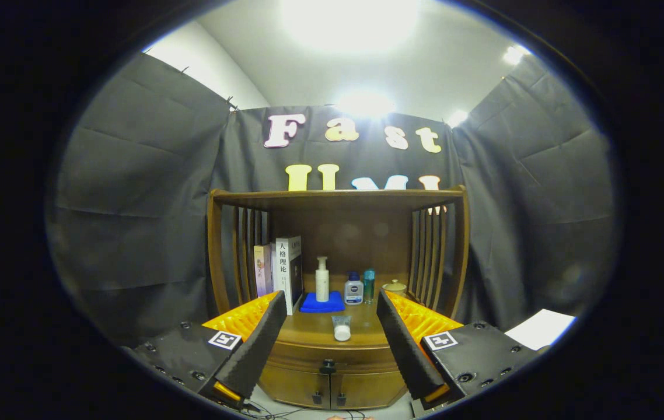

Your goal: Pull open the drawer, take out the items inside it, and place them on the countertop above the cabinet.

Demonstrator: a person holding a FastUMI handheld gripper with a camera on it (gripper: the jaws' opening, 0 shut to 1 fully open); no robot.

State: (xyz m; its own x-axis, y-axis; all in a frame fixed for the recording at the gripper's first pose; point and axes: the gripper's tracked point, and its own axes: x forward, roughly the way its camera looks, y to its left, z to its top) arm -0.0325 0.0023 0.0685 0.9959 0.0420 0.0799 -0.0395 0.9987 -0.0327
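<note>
Wooden drawer [327,354] between open tool [327,344] fingers

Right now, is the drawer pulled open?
No, the drawer sits flush under the countertop, and the open claw holds nothing.

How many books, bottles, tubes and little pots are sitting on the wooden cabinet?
Books: 2
Bottles: 3
Tubes: 1
Pots: 1
Total: 7
The gripper is open, holding nothing.
</note>
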